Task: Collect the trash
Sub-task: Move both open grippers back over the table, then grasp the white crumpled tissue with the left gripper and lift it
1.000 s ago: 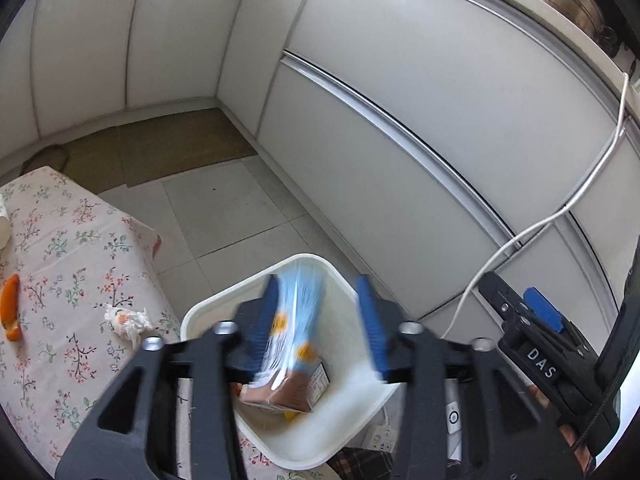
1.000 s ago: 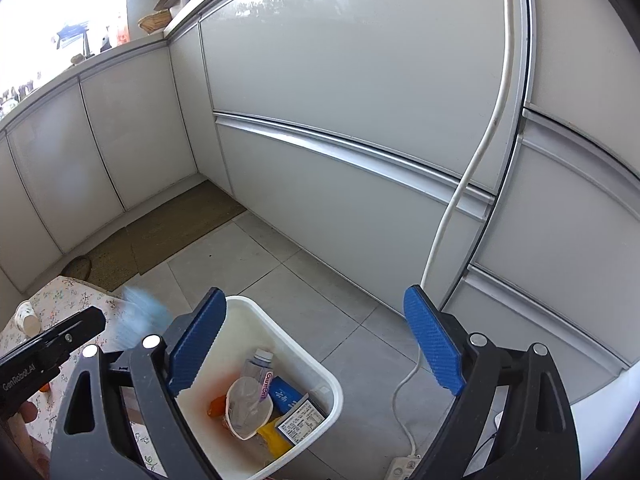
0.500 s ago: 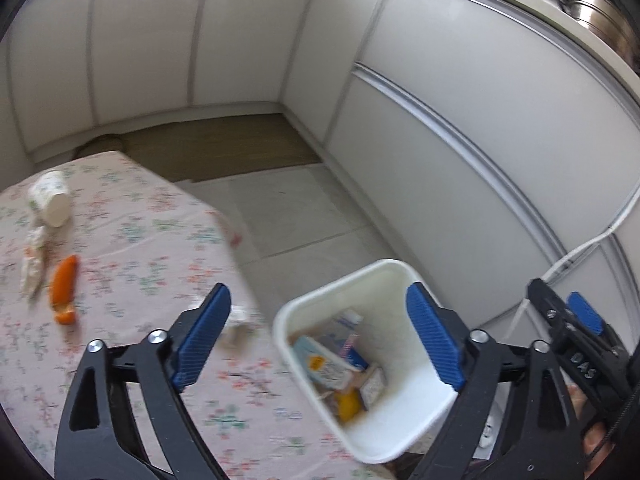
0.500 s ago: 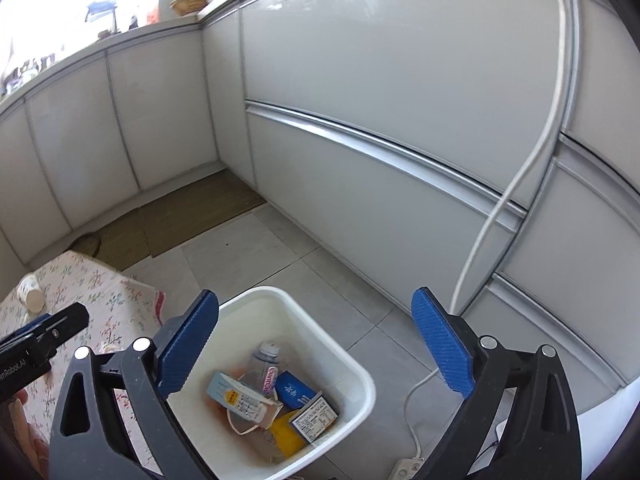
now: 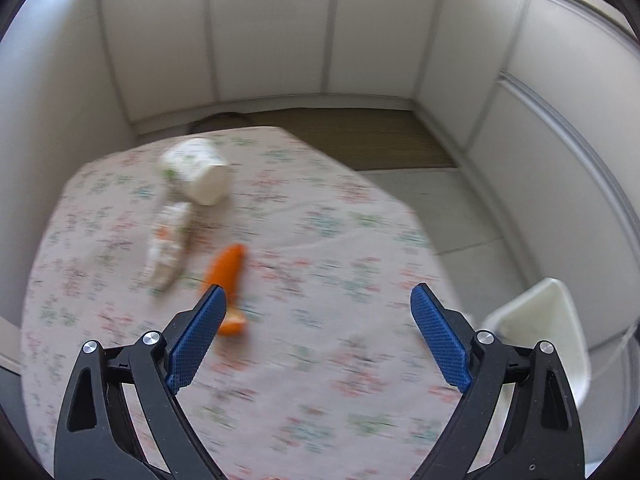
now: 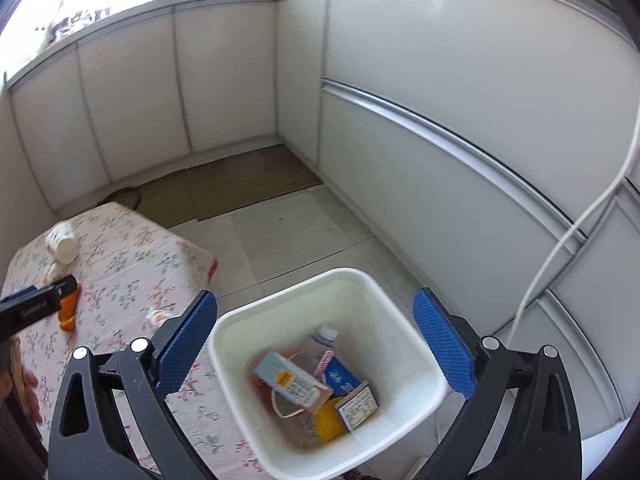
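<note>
Left gripper [image 5: 318, 308] swung to blurry table [image 5: 320, 360] (jaws wide, empty).

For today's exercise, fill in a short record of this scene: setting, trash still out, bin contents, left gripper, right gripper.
setting: table with a floral cloth, white bin beside it
trash still out: orange peel, tipped white cup, wrapper, crumpled scrap
bin contents: carton, bottle, small packets
left gripper: open, empty, over the table
right gripper: open, empty, over the bin
</note>
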### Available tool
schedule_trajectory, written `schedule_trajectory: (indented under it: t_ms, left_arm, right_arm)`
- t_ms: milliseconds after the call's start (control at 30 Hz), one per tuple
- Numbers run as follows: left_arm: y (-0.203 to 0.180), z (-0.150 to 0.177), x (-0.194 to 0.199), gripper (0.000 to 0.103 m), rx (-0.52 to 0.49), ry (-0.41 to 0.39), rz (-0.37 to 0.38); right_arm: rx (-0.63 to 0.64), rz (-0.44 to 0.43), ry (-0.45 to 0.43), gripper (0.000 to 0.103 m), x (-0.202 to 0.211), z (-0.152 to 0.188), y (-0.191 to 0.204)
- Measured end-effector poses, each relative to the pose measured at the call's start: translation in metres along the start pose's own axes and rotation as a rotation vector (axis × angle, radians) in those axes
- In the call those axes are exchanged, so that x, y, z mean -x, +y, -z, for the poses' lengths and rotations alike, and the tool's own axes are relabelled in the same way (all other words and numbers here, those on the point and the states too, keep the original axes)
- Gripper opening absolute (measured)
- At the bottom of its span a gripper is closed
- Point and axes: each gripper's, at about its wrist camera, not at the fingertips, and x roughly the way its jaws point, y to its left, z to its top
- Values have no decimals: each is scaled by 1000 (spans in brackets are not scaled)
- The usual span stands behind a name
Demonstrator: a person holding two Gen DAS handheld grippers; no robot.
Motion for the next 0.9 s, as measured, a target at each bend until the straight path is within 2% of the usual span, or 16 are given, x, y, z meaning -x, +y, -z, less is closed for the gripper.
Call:
schedule_trajectory:
  t_ms: [200,300,467,700,800,867,900]
  left_arm:
    - [50,-11,-28,87,16,4,-135]
    - [70,-20,-43,81,33,15,-170]
    - [90,-30,-73,64,31,64,-200]
    - [110,-26,-103,58,40,124,-210]
    - [126,-22,-109,51,66,139,-211]
    - [137,-20,-111,31,88,150,-196]
    - [142,-18,-112,30,106,152,-172]
  right_arm:
    - [59,-21,21,95,-5,2,26]
    - [79,-25,40,95,-10,3,34]
    - [97,-23,65,95,-16,4,41]
    - [151,-35,98,95,-25,5,64]
    - [185,-45,112,96,-28,7,78]
    - [208,-55,122,95,-31,9,88]
    - [214,-60,128,95,-32,10,92]
